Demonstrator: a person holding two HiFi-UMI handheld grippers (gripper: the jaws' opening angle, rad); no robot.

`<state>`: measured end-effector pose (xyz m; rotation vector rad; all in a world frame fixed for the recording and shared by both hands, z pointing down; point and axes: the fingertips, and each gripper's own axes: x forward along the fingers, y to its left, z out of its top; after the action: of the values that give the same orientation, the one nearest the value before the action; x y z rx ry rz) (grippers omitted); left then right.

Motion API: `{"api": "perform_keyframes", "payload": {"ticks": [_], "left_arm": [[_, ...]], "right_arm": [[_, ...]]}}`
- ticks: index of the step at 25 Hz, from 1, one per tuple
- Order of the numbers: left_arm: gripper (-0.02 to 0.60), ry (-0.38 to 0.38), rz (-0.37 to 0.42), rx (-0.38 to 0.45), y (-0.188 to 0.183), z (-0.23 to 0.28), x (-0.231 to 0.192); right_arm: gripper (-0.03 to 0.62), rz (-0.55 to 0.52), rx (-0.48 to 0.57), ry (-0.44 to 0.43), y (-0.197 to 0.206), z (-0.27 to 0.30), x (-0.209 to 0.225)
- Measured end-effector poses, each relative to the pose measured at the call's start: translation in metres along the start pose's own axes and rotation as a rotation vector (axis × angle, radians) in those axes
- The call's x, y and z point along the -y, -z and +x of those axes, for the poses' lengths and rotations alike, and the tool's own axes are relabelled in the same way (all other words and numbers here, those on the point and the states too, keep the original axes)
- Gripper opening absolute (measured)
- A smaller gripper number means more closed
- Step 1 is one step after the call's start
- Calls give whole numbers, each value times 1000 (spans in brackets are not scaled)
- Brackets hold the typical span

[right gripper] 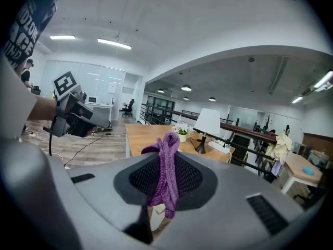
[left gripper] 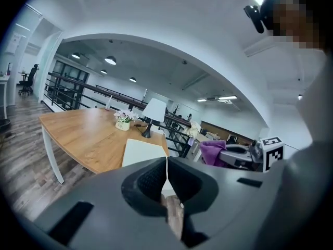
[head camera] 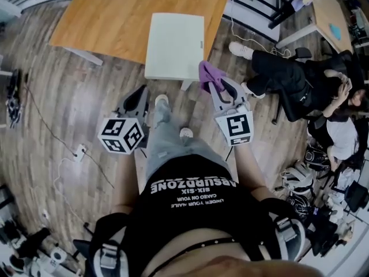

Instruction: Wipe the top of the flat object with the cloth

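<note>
A flat cream-white board (head camera: 174, 45) lies on the near edge of a wooden table (head camera: 115, 13), partly overhanging it; the left gripper view also catches the board (left gripper: 141, 151). My right gripper (head camera: 218, 85) is shut on a purple cloth (head camera: 209, 75), held just off the board's near right corner. In the right gripper view the cloth (right gripper: 165, 171) hangs pinched between the jaws. My left gripper (head camera: 141, 94) hangs below the board's near left corner, jaws shut with nothing between them (left gripper: 165, 177).
A person (head camera: 305, 82) sits on the floor at the right beside bags and gear (head camera: 314, 195). A lamp (left gripper: 153, 113) and a flower pot (left gripper: 123, 122) stand on the table. Cables (head camera: 63, 154) run over the wood floor at left. A second desk (head camera: 331, 13) is far right.
</note>
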<state>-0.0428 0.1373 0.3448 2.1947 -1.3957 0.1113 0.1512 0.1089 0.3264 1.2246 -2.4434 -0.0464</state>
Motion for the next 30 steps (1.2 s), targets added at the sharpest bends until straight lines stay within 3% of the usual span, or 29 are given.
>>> {"api": "perform_keyframes", "payload": {"ticks": [3,8,21,27,30], "left_arm": [[22,7,3,-36,2,31,-20],[23,52,-59,-86,-4,68,-46],[23,158,-28,-248,-8,143,-98],[23,211,-1,-319,4,169,-113],[23,231,33,-344,10,179,-116]], "right_arm": [[75,20,-38,28,6,28,20],[75,11,-95,72,6,76,51],[75,-12,-213,171,22,186,106],[75,-75,-282,193,40,225,118],[75,-163,-325,194,50,240,118]]}}
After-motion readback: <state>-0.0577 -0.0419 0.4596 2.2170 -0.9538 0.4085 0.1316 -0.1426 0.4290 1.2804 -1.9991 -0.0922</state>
